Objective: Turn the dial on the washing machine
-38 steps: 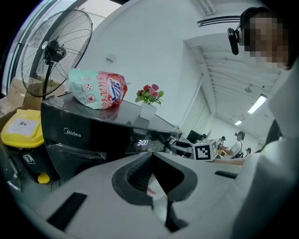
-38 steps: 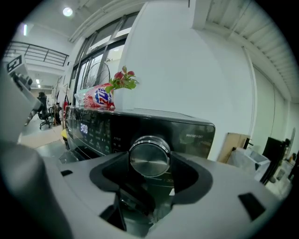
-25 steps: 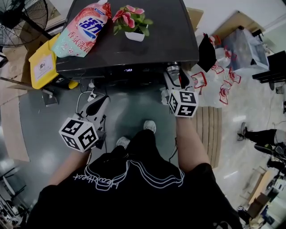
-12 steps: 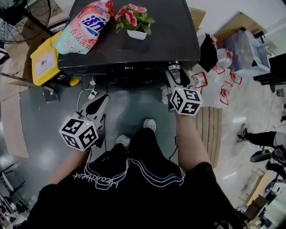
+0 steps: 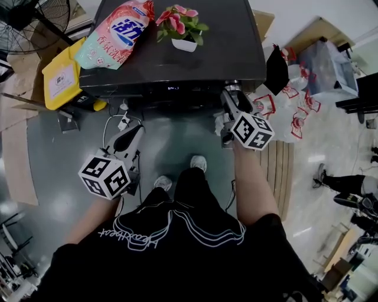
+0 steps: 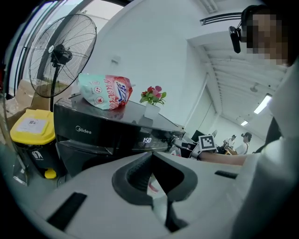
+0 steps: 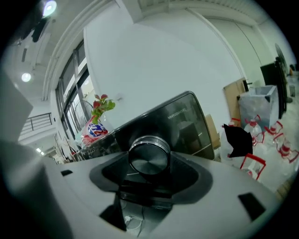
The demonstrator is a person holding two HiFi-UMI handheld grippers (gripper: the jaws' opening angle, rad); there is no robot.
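Brushed-metal dial (image 7: 148, 156), ridged rim — washing machine (image 5: 224, 47) top glossy black, probably glass.

Front of the washing machine (image 5: 230, 47) is wide open — bare floor (image 5: 177, 138) apart from a cable (image 5: 122, 123) at the left. Left flank is boxed in by a yellow bin (image 5: 61, 79) and fan (image 5: 32, 15), right flank by a black bag (image 5: 274, 68) and plastic clutter (image 5: 295, 103). On top, detergent pouch (image 5: 118, 32) and flower pot (image 5: 184, 42) take the left half — right half's free.

Ahead of me: washing machine top (image 5: 233, 41), dark and glossy. Detergent pouch (image 5: 115, 34) lies flat along its left edge. White pot of pink flowers (image 5: 183, 42) stands upright just beside the pouch, mid-top.
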